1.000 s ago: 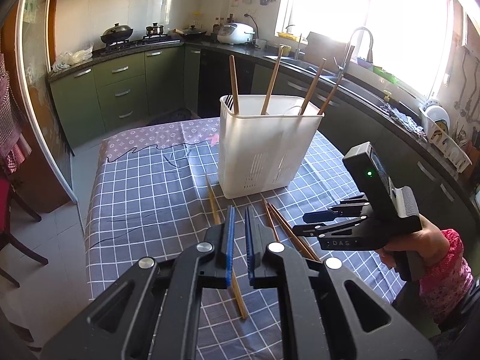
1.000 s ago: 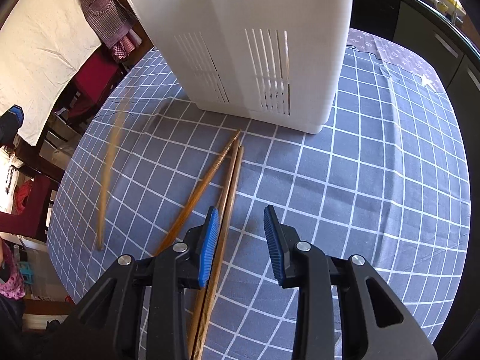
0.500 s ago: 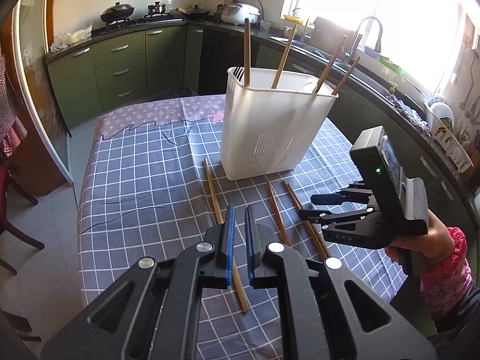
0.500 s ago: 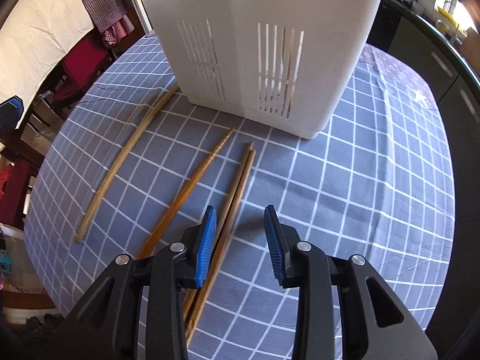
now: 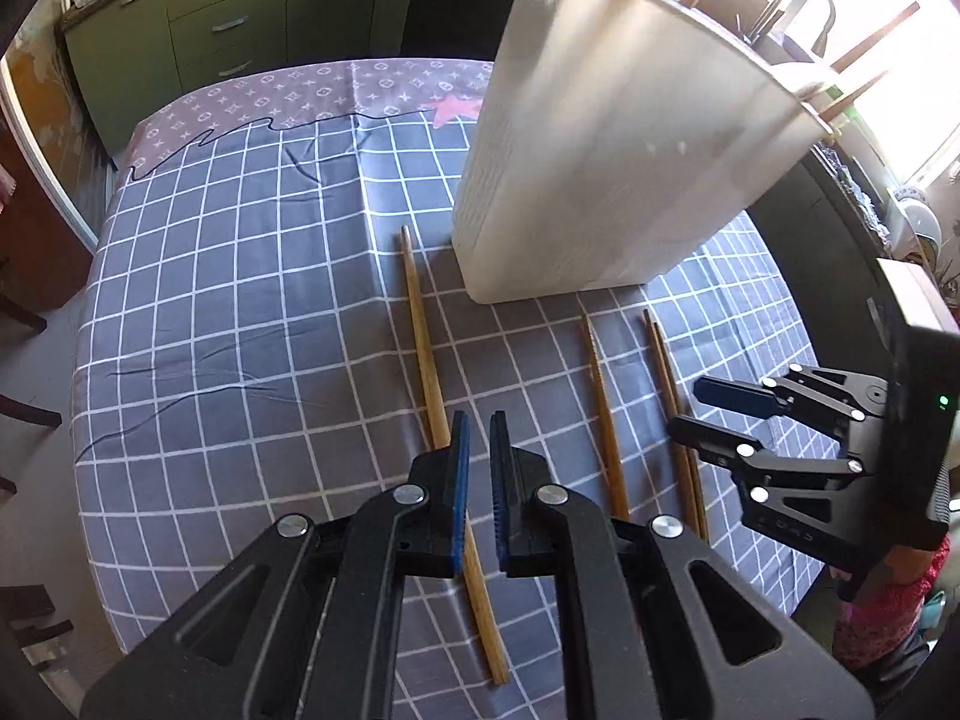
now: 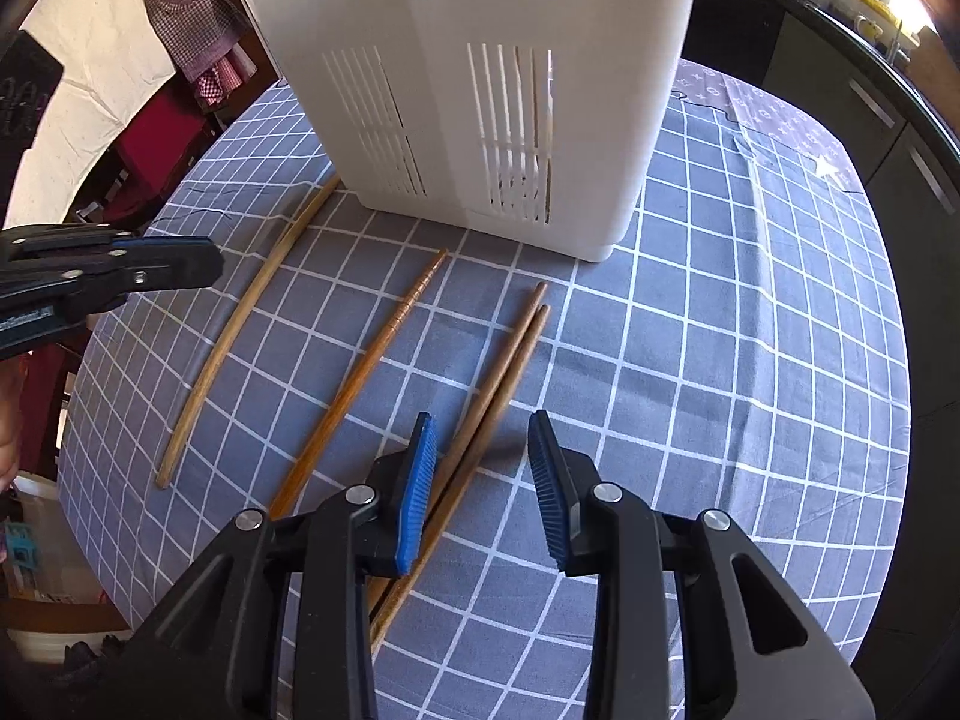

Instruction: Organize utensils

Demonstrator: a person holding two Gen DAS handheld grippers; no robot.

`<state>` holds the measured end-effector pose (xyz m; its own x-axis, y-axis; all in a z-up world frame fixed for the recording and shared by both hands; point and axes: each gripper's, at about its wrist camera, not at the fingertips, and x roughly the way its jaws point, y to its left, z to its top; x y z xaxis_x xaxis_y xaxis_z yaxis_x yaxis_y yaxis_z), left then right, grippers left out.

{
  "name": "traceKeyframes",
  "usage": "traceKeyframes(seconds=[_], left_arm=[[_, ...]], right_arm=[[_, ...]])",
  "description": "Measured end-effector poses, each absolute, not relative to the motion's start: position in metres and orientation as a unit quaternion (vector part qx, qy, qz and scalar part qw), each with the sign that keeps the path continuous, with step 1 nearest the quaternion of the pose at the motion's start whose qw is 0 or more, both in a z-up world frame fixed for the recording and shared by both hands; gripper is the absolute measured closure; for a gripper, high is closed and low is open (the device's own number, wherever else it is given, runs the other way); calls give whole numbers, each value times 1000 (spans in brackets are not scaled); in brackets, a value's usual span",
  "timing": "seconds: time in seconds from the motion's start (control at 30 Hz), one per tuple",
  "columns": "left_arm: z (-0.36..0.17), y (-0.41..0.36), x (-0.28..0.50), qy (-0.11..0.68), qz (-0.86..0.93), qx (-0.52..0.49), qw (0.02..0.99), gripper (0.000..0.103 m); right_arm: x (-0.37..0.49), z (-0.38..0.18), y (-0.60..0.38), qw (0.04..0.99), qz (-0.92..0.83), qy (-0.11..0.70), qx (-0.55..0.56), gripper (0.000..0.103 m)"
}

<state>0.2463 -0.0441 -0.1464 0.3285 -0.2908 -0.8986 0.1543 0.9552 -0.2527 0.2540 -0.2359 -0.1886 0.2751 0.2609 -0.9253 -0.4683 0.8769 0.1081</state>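
Note:
A white slotted utensil holder [image 5: 606, 168] stands on the checked tablecloth, with several chopsticks upright in it; it also shows in the right wrist view [image 6: 480, 78]. Several wooden chopsticks lie on the cloth in front of it: a long single one [image 5: 429, 372] [image 6: 240, 324], a ridged one [image 5: 603, 414] [image 6: 366, 372], and a pair side by side [image 5: 675, 408] [image 6: 492, 384]. My left gripper [image 5: 477, 480] is nearly shut and empty, above the long single chopstick. My right gripper [image 6: 486, 480] is open and empty, low over the pair; it shows in the left wrist view [image 5: 702, 408].
The table [image 5: 240, 300] carries a grey-blue checked cloth with a patterned purple strip [image 5: 312, 96] at the far end. Green kitchen cabinets [image 5: 240, 12] stand beyond. A chair and hanging clothes [image 6: 192, 48] are at the left in the right wrist view. Table edges drop off on both sides.
My left gripper has moved forward and down toward the table, close over the long single chopstick. My right gripper has drifted slightly nearer the pair. Both stay empty.

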Motion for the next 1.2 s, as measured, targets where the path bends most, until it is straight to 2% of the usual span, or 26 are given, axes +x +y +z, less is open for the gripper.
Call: traceKeyframes(seconds=[0.83, 1.03, 1.2], left_arm=[[-176, -60, 286, 583, -78, -7, 809, 93], [-174, -54, 274, 584, -86, -32, 806, 96], [-157, -40, 255, 547, -94, -52, 831, 96]], right_arm=[[241, -171, -281, 802, 235, 545, -61, 71], [244, -169, -291, 801, 233, 549, -39, 71], [249, -173, -294, 801, 223, 556, -27, 71]])
